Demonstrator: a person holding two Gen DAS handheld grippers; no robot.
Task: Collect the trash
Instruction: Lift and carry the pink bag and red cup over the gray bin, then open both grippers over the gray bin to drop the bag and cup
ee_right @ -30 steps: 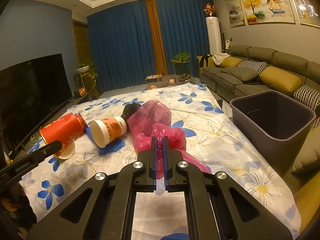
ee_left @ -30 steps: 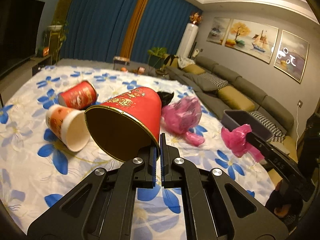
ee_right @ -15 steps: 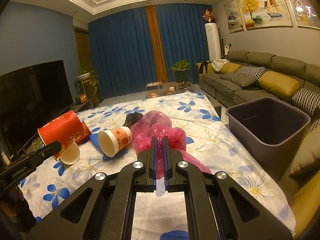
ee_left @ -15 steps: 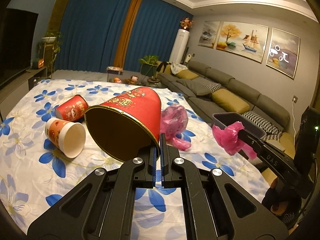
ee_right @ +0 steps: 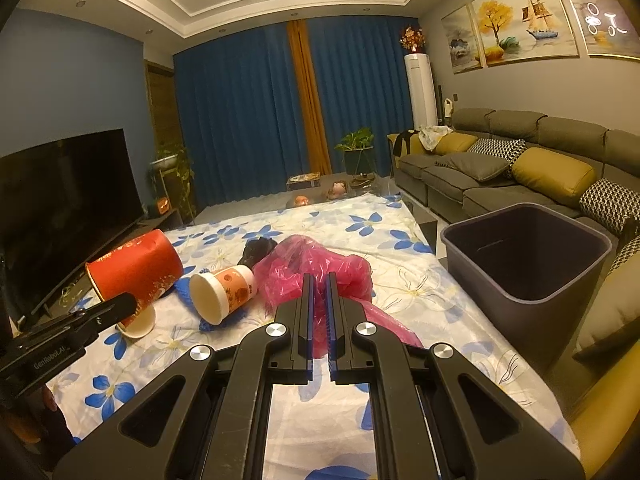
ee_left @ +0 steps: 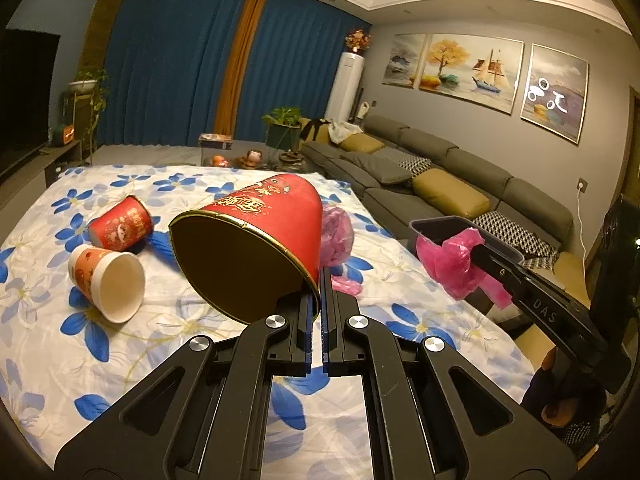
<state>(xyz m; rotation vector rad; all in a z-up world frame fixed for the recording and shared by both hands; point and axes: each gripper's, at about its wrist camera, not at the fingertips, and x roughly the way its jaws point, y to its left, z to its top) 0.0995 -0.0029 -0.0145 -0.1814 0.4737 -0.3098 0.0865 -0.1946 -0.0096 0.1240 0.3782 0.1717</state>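
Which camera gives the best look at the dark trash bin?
The right wrist view: the trash bin stands whole beside the flowered table, its open mouth and front wall plain to see. In the left wrist view only a sliver of its rim shows, behind the pink plastic bag held in the right gripper.

Two wrist fisheyes, close behind fingers, facing curtains (ee_left: 192, 60), sharing floral cloth (ee_right: 400, 276)

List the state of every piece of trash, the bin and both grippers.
Left gripper: shut on the big red cup's rim.
Big red cup: lifted, tilted.
Right gripper: shut on pink bag.
Pink bag: lifted.
White cup: lying on its side.
Small red cup: lying on its side.
Bin: upright, open.
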